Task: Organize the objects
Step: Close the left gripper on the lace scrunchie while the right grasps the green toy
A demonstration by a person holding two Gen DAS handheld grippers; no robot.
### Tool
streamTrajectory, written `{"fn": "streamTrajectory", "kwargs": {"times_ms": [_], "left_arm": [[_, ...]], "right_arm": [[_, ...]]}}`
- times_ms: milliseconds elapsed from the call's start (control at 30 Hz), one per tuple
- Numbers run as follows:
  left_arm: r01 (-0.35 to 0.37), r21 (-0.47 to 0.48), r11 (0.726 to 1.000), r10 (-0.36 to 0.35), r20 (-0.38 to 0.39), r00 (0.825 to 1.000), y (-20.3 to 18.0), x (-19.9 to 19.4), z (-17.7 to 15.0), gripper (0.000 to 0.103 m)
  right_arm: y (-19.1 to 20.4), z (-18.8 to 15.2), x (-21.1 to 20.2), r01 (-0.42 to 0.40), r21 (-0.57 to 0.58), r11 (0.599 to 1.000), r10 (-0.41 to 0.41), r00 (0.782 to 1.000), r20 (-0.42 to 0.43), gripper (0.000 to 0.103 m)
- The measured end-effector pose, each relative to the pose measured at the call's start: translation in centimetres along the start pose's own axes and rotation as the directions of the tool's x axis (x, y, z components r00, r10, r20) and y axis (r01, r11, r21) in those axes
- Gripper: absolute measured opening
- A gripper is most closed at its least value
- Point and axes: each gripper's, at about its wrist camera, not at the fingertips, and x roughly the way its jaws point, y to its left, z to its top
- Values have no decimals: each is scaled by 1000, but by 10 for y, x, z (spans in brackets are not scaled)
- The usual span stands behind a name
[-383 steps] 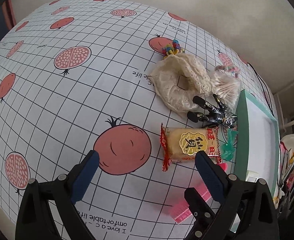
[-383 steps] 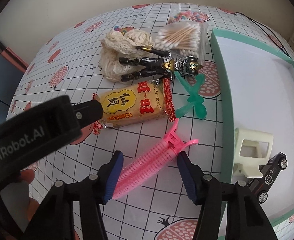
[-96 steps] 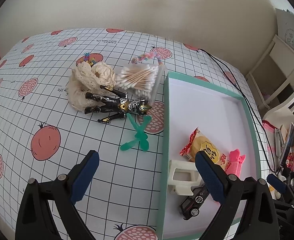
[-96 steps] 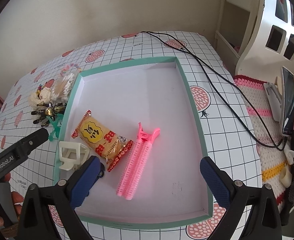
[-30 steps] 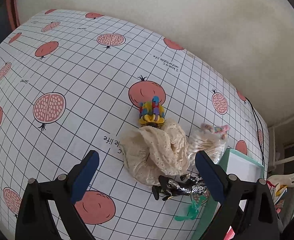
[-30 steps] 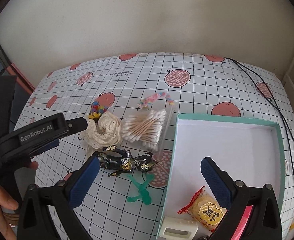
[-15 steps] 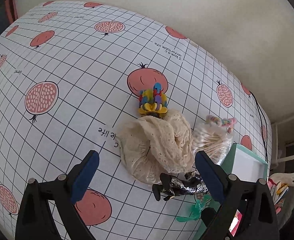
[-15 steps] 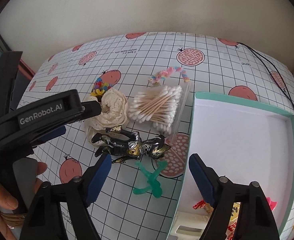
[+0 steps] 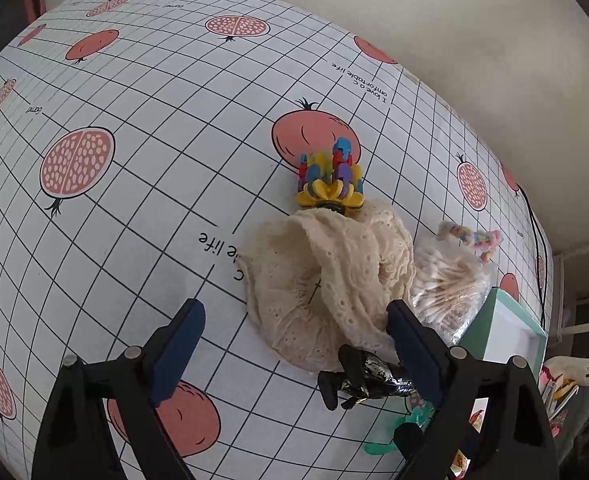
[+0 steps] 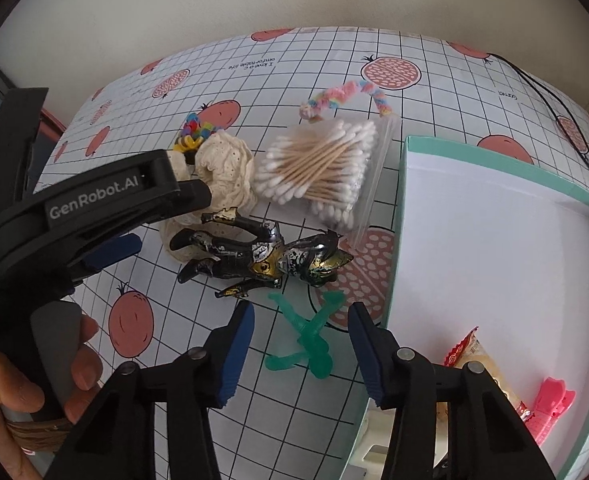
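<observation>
A cream lace scrunchie lies on the grid tablecloth, with my open left gripper straddling its near edge. Just beyond it sits a multicoloured hair clip. A black and gold action figure lies beside the scrunchie. In the right wrist view, my right gripper hangs open over a green plastic toy, a finger on either side of it. A bag of cotton swabs rests next to the teal tray.
A pastel braided band lies behind the swab bag. In the tray's near corner are a snack packet, a pink clip and a cream plastic part. A black cable runs along the far right. A hand holds the left gripper's handle.
Both grippers have come down closer to the table. The left one now frames the scrunchie; the right one has narrowed somewhat and sits over the green toy.
</observation>
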Motion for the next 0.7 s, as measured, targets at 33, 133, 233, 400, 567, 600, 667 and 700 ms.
{"fn": "streamTrajectory", "kwargs": {"times_ms": [33,133,233,400,567,600,667,700], "left_arm": [[-2,-8,1000,2,-1,1000,2,1,-1,92],[-8,-13,1000,8,10,1000,3,1,-3,91],[-15,-10,1000,16,17,1000,3,1,-5,90],[-35,-10,999,35,32,999,2,-2,-6,78],[-7,-30,1000,8,38,999,5,-6,-8,61],[-4,-32,999,6,38,999,5,-6,-8,56],[1,-34,999,0,37,999,5,-7,-11,48],[1,-33,999,1,38,999,5,-7,-11,45]], "right_arm": [[0,0,1,0,2,1000,0,1000,0,47],[1,-2,4,-3,10,1000,3,1000,-8,46],[3,-3,8,4,8,1000,-4,1000,-17,41],[2,-3,12,7,27,1000,-6,1000,-19,36],[-2,-5,13,8,37,999,-7,1000,-23,29],[-3,-5,13,7,41,999,-6,1000,-25,28],[-5,-6,14,8,49,999,-6,1000,-28,25],[-6,-6,14,7,52,999,-5,1000,-29,23]]}}
